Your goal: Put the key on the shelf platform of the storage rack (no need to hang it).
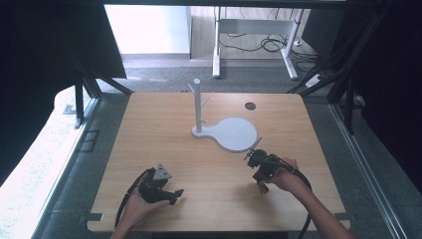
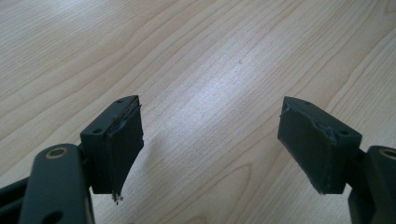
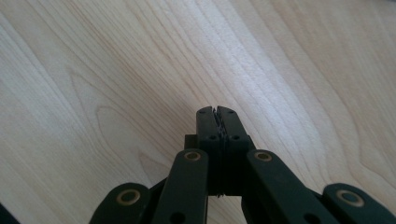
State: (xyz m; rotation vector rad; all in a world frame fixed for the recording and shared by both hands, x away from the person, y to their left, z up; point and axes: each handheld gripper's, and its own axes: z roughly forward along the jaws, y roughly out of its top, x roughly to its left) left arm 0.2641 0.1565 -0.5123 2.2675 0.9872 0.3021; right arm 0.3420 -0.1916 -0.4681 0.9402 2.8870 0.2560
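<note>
Near the table's (image 1: 149, 129) front edge, left claw (image 1: 175, 193) points right, gaping, empty; right claw (image 3: 217, 111) clamped, empty.

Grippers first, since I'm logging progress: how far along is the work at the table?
Nothing looks done yet. The white stand sits untouched mid-table with bare pegs. In hand: nothing; the left gripper is open over bare wood, and the right gripper is shut on nothing, near the stand's round base. Any handling is still ahead.
</note>
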